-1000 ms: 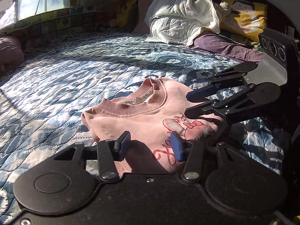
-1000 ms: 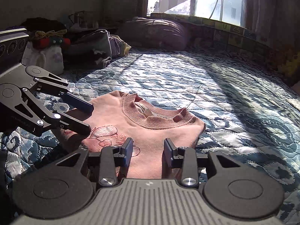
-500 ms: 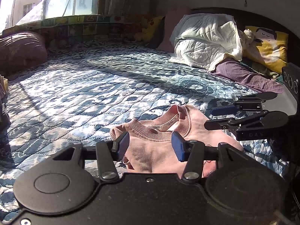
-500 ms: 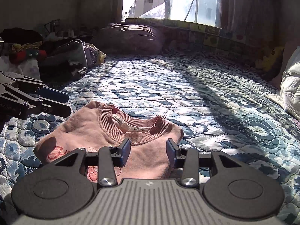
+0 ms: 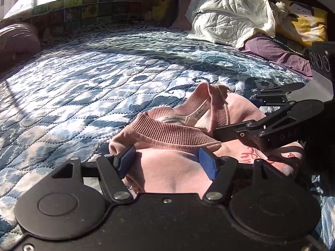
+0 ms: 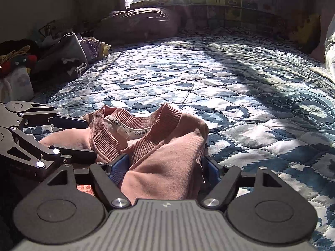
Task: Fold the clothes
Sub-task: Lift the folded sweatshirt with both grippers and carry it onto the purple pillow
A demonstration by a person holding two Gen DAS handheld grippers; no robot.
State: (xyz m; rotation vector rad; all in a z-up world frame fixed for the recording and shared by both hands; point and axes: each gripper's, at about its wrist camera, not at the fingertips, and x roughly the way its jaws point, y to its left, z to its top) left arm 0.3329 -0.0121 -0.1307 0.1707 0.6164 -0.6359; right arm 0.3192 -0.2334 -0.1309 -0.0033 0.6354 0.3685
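Observation:
A pink sweatshirt (image 5: 171,144) with a ribbed collar and red print lies bunched on the blue quilted bed (image 5: 88,87). My left gripper (image 5: 166,163) is open, its blue pads (image 5: 125,161) straddling one shoulder of the shirt. From the right, my right gripper (image 5: 236,116) reaches over the collar. In the right wrist view the sweatshirt (image 6: 167,156) fills the gap of my open right gripper (image 6: 163,169), and its collar stands up in front. My left gripper (image 6: 90,140) is at the left with its fingers apart beside the collar.
A white quilt (image 5: 230,16), a purple cloth (image 5: 278,52) and a yellow cushion (image 5: 303,21) are piled at the head of the bed. A brown pillow (image 6: 142,23) lies under the window. Bags and clothes (image 6: 62,52) crowd the bed's left side. Sunlit quilt (image 6: 230,87) stretches beyond the shirt.
Both grippers have pushed in onto the sweatshirt's shoulders with their fingers spread wider. The shirt has bunched up between them and its collar now stands raised.

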